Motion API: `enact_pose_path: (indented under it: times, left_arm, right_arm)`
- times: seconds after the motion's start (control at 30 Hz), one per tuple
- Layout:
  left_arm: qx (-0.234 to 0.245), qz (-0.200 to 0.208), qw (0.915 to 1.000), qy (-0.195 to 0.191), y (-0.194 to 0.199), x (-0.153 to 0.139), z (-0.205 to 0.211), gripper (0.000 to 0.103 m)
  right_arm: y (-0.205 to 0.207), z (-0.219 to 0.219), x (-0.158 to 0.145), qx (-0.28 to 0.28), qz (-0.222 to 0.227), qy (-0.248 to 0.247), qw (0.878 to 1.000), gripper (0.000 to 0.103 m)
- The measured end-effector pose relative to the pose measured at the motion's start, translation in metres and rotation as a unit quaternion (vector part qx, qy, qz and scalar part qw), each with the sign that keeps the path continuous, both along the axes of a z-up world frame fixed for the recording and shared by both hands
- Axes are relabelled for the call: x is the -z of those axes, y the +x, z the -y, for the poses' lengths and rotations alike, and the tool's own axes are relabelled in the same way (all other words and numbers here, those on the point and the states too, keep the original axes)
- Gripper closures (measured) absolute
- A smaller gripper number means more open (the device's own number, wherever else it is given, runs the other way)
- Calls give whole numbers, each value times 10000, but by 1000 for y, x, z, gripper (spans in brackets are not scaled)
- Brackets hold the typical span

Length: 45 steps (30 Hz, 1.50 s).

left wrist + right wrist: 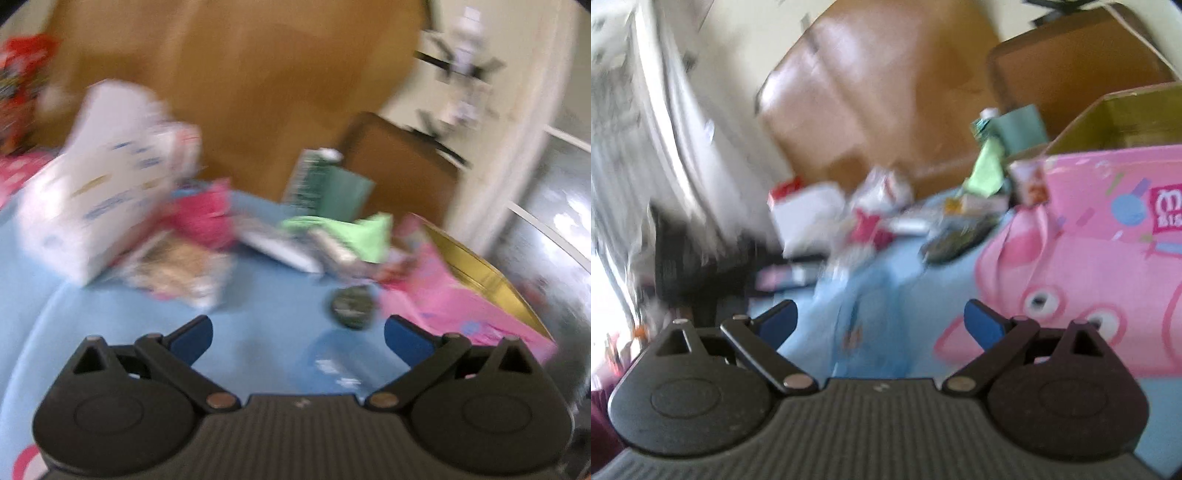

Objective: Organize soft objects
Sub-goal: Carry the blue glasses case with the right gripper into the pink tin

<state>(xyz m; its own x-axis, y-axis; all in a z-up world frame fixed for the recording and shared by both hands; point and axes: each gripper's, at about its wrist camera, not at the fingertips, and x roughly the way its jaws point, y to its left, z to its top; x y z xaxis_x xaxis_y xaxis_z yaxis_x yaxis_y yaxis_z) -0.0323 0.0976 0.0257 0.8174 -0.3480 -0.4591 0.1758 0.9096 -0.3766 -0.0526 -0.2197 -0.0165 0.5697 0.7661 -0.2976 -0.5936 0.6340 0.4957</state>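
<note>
Both views are blurred by motion. My left gripper (pixel 298 338) is open and empty above a blue bed sheet (pixel 258 314). Beyond it lie soft things in a heap: a pink cloth (pixel 207 218), a light green cloth (pixel 354 232), a white plastic pack (pixel 96 192) and a small dark round item (pixel 351 306). My right gripper (pixel 881 325) is open and empty above the same blue sheet (pixel 871 295). The green cloth (pixel 986 170) and the pink cloth (pixel 866 225) show in the right wrist view too.
A pink cardboard box with a pig picture (pixel 1089 258) stands at the right, its top open; it also shows in the left wrist view (pixel 461 295). A wooden headboard (pixel 240 92) rises behind the bed. A green box (pixel 325 184) leans against it.
</note>
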Motion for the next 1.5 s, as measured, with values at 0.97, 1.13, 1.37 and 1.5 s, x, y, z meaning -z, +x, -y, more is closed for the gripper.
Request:
enact_pose_path:
  times: [0.97, 1.13, 1.37, 1.5]
  left_arm:
    - [1975, 346, 9753, 929, 119, -65, 261, 19]
    - [1700, -53, 9787, 1147, 156, -42, 272, 19]
    - [1369, -94, 9871, 823, 162, -39, 261, 16]
    - [1193, 147, 9913, 544, 139, -52, 238, 13]
  right_arm:
    - [59, 61, -41, 2714, 1566, -1483, 9380, 47]
    - [114, 68, -23, 2825, 1070, -1684, 9383, 46]
    - [118, 72, -21, 2981, 1159, -1612, 9337, 31]
    - [111, 74, -20, 2886, 1284, -1367, 9389, 27]
